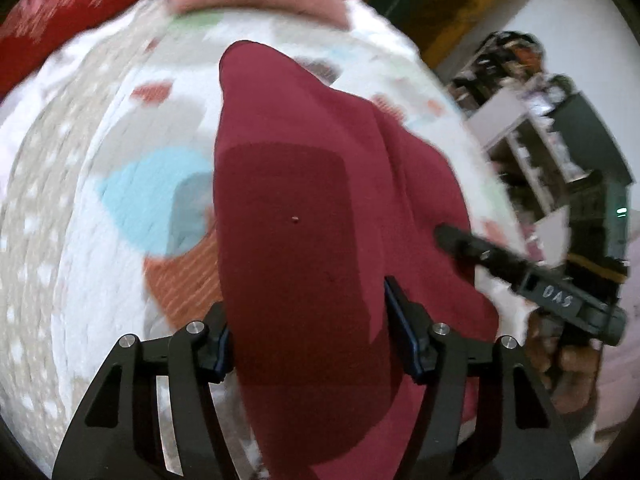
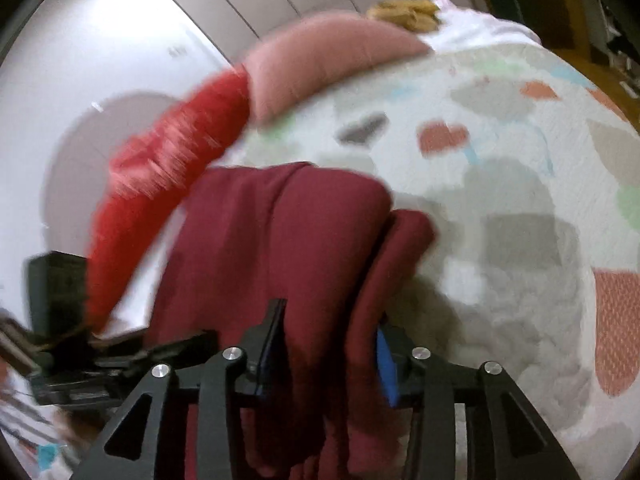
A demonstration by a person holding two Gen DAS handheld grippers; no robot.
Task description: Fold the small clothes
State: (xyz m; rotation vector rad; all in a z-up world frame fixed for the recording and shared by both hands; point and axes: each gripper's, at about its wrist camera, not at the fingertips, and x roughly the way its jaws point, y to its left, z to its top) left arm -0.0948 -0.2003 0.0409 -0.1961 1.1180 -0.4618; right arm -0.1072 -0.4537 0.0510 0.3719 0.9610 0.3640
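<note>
A maroon garment hangs lifted over a bed covered by a white quilt with coloured patches. My left gripper is shut on its near edge, and the cloth fills the gap between the jaws. In the right wrist view the same maroon garment is bunched in folds between the jaws of my right gripper, which is shut on it. From the left wrist view, a finger of the right gripper reaches in from the right, held by a hand, and meets the cloth's right edge. Both views are motion-blurred.
A pink pillow and a red patterned cushion lie at the head of the bed by a white wall. A cluttered shelf unit stands beyond the bed's right edge. The quilt spreads out right of the garment.
</note>
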